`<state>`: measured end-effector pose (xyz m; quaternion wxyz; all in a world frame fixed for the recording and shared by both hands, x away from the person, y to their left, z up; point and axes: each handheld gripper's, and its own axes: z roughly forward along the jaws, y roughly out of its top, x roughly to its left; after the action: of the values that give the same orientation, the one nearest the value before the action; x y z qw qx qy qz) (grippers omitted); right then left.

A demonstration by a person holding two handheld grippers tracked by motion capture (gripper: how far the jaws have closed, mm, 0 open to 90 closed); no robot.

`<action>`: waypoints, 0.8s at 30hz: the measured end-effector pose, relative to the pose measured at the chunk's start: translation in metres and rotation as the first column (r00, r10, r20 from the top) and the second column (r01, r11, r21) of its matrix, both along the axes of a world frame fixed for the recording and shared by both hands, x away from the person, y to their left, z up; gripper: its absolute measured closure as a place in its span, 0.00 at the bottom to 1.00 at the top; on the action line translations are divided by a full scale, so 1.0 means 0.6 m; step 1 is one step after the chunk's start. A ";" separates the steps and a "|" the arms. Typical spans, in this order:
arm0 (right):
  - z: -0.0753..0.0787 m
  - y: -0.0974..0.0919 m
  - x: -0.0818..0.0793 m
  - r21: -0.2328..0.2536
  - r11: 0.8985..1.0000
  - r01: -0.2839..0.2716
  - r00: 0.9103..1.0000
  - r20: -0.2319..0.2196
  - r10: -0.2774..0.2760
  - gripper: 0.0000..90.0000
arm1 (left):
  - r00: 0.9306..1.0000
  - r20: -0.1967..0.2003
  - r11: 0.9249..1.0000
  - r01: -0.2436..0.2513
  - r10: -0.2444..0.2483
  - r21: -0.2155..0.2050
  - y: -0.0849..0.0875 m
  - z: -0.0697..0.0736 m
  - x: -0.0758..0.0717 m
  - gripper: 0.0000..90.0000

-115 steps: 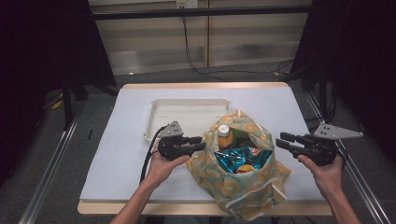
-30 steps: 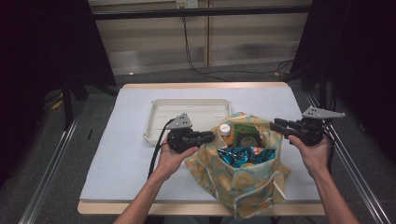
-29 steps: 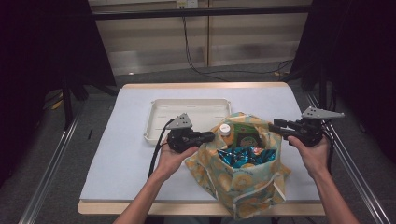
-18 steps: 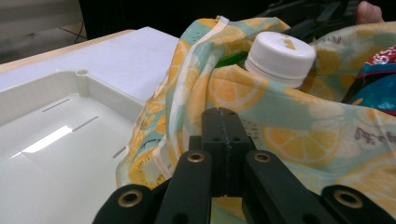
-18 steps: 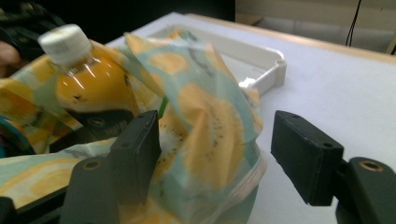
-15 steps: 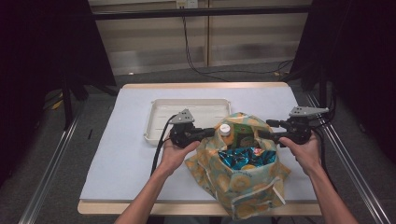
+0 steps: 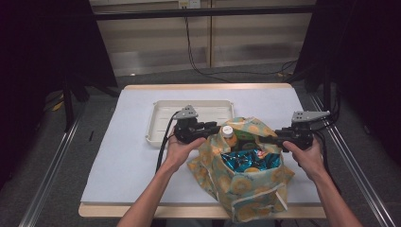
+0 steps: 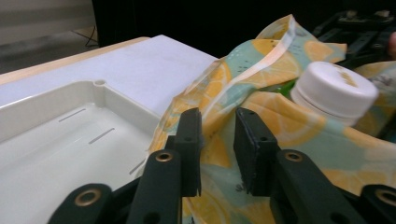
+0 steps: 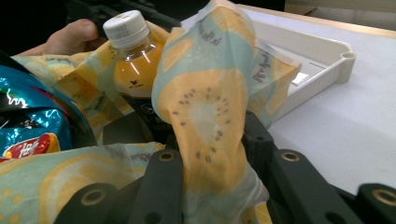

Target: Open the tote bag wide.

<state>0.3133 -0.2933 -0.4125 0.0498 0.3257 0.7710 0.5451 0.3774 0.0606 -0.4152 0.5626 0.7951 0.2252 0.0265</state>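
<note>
In the right gripper view, the inner faces of the fingers (image 9: 254, 135) are covered by bag (image 9: 205, 112) fabric, and the bottle (image 9: 133, 70) below its shoulder is hidden. The snack packet (image 9: 28, 126) is cut off at the left edge. The cap (image 8: 334, 91) is blurred in the left gripper view.

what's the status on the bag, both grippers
Left gripper jaws just opened, bag cloth between them, not pinched. Right gripper just closed on the bag's far rim. Bottle and snack packet inside. Tray beside, nothing blocking.
</note>
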 end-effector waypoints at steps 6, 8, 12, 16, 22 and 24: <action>0.005 -0.002 -0.008 -0.006 1.000 -0.015 1.000 0.004 0.015 0.80 | 1.000 -0.014 1.000 0.027 -0.027 0.002 -0.020 -0.012 0.013 1.00; 0.007 -0.004 -0.011 0.000 1.000 -0.015 1.000 0.010 0.015 0.76 | 0.999 -0.020 1.000 0.027 -0.027 -0.003 -0.026 -0.016 0.017 1.00; 0.014 -0.009 -0.019 -0.005 1.000 0.018 1.000 0.025 -0.018 0.64 | 0.999 -0.017 1.000 0.029 -0.029 -0.010 -0.035 -0.011 0.019 1.00; 0.028 -0.020 -0.026 0.021 0.999 0.046 0.998 0.047 -0.047 0.75 | 0.999 -0.013 0.999 0.032 -0.032 -0.009 -0.045 -0.008 0.022 1.00; 0.034 -0.034 -0.032 0.065 0.994 0.092 0.992 0.086 -0.097 0.98 | 0.999 -0.011 0.999 0.036 -0.036 -0.012 -0.057 -0.007 0.028 1.00; 0.035 -0.038 -0.033 0.077 0.991 0.112 0.989 0.093 -0.119 0.98 | 0.999 -0.017 0.999 0.042 -0.042 -0.008 -0.063 -0.009 0.025 1.00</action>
<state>0.2937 -0.3162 -0.3912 0.1073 0.3444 0.7276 0.5835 0.3922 0.0228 -0.4204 0.5639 0.7978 0.2132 0.0070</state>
